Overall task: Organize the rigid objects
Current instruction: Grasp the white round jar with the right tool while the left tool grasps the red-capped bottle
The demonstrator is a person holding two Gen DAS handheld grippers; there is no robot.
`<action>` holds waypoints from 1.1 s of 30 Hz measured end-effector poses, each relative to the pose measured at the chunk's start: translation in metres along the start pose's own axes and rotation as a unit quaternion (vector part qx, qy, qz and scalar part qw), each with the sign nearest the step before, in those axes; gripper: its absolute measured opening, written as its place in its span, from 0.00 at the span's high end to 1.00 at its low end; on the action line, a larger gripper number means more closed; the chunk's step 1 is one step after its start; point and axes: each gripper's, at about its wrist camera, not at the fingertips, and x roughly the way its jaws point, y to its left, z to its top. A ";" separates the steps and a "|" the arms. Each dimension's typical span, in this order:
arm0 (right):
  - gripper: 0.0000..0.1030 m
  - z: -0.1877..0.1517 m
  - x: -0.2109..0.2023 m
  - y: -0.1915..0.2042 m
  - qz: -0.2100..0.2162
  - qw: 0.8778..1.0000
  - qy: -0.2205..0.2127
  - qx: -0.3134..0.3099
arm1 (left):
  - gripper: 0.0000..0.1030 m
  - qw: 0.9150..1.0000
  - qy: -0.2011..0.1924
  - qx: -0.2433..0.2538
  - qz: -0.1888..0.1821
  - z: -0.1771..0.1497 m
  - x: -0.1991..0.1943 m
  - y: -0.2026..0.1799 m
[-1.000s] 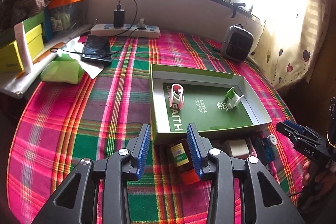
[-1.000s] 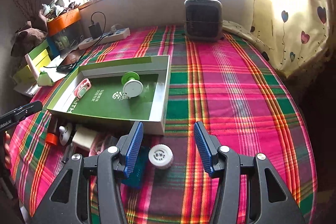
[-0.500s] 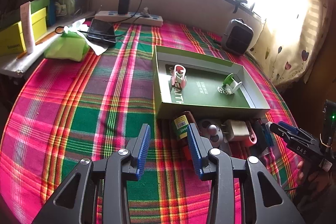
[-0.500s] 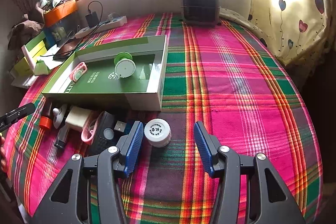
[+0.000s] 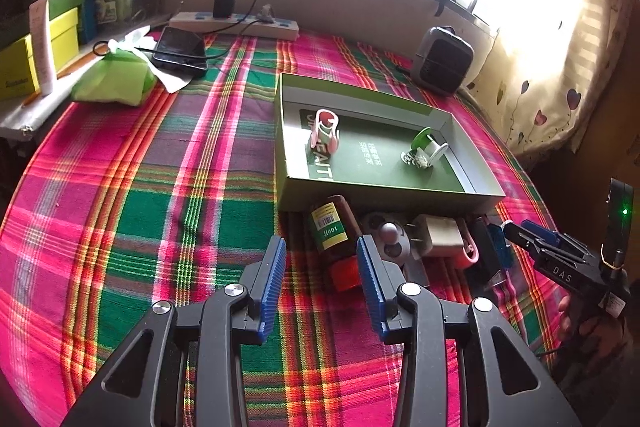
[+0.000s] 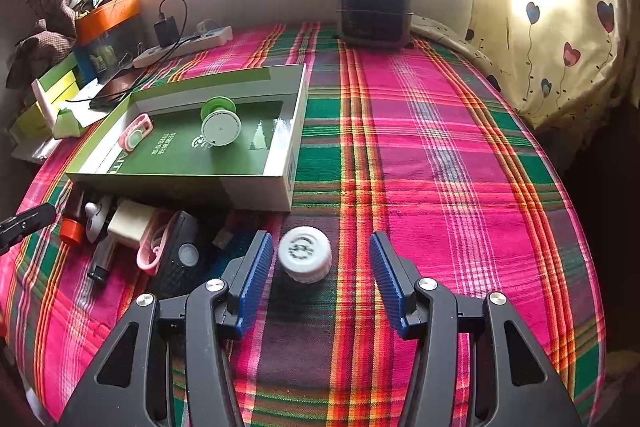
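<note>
A green box lid (image 5: pixel 384 193) (image 6: pixel 256 187) on the plaid cloth holds a pink clip (image 5: pixel 325 131) (image 6: pixel 136 133) and a green-and-white spool (image 5: pixel 426 147) (image 6: pixel 220 123). In front of it lie a brown bottle with a red cap (image 5: pixel 332 239) (image 6: pixel 72 227), a white charger plug (image 5: pixel 440 235) (image 6: pixel 128 223), a pink loop and dark gadgets (image 6: pixel 180 251). My left gripper (image 5: pixel 320 251) is open, the bottle just ahead between its fingertips. My right gripper (image 6: pixel 320 255) is open around a small white jar (image 6: pixel 305 254), not touching it.
A grey heater (image 6: pixel 374 9) (image 5: pixel 444 61) stands at the back by the window wall. A power strip (image 5: pixel 236 25), a phone (image 5: pixel 180 49), a green cloth (image 5: pixel 114 83) and yellow boxes (image 5: pixel 36 55) crowd the left. A heart-print curtain (image 6: pixel 560 39) hangs on the right.
Both grippers have pulled back toward me and risen a little, so the box lid and the row of objects in front of it sit farther ahead. Both stay open.
</note>
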 end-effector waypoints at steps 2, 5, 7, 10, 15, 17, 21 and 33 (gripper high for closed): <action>0.50 0.000 0.002 0.000 -0.005 1.000 0.003 -0.001 | 0.64 1.000 0.001 0.002 0.000 -0.001 0.000 -0.002; 0.50 0.000 0.007 -0.004 0.002 1.000 0.013 0.008 | 0.63 1.000 0.005 0.003 0.001 -0.002 0.002 -0.004; 0.50 -0.001 0.010 -0.008 0.008 1.000 0.021 0.016 | 0.63 1.000 0.008 0.005 0.002 -0.002 0.004 -0.005; 0.50 0.000 0.011 -0.010 0.004 1.000 0.023 0.016 | 0.62 1.000 0.011 0.009 0.003 -0.002 0.006 -0.009; 0.50 0.000 0.011 -0.012 -0.013 1.000 0.026 0.008 | 0.62 1.000 0.016 0.012 0.008 -0.003 0.010 -0.014; 0.52 0.000 0.011 -0.015 -0.010 1.000 0.025 0.012 | 0.62 1.000 0.019 0.013 0.010 -0.003 0.013 -0.015; 0.67 0.001 0.010 -0.018 -0.013 1.000 0.023 0.014 | 0.62 1.000 0.023 0.012 0.012 -0.003 0.017 -0.016; 0.72 0.001 0.009 -0.021 0.011 0.999 0.020 0.023 | 0.62 0.999 0.021 0.014 0.036 0.000 0.017 -0.017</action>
